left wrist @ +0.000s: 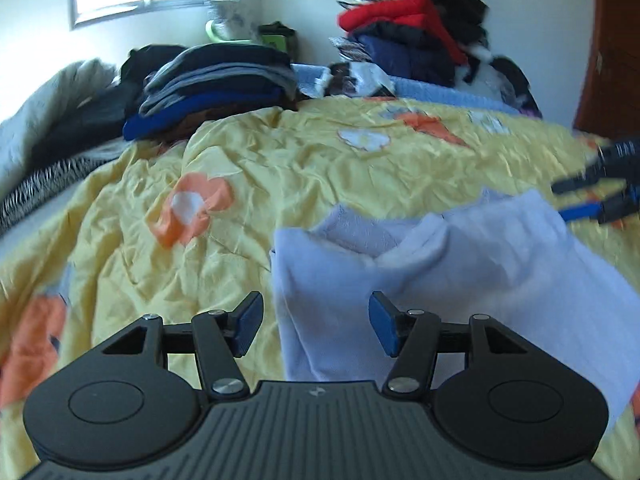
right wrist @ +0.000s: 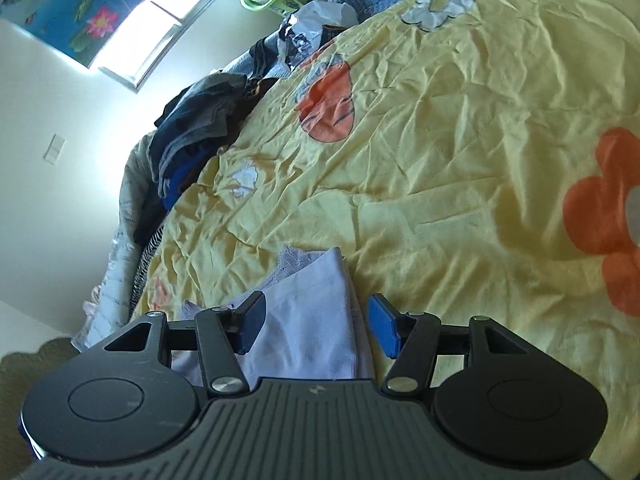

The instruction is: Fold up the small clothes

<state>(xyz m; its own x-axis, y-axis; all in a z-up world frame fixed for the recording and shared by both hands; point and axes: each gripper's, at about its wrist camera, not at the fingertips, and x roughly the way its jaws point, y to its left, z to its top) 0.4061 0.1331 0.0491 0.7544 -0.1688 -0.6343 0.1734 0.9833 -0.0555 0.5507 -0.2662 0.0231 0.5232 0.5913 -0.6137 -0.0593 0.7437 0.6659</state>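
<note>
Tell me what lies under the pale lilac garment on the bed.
The pale lilac garment rests directly on the yellow flowered bedspread, which shows all around it. Its top layer is folded over its own fabric. Whatever lies beneath the garment's middle is covered and cannot be seen.

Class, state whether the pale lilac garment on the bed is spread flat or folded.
Folded: the pale lilac garment lies doubled over itself on the yellow bedspread, layers overlapping.

One pale lilac garment (left wrist: 460, 256), two piles of folded clothes (left wrist: 212, 84).
</note>
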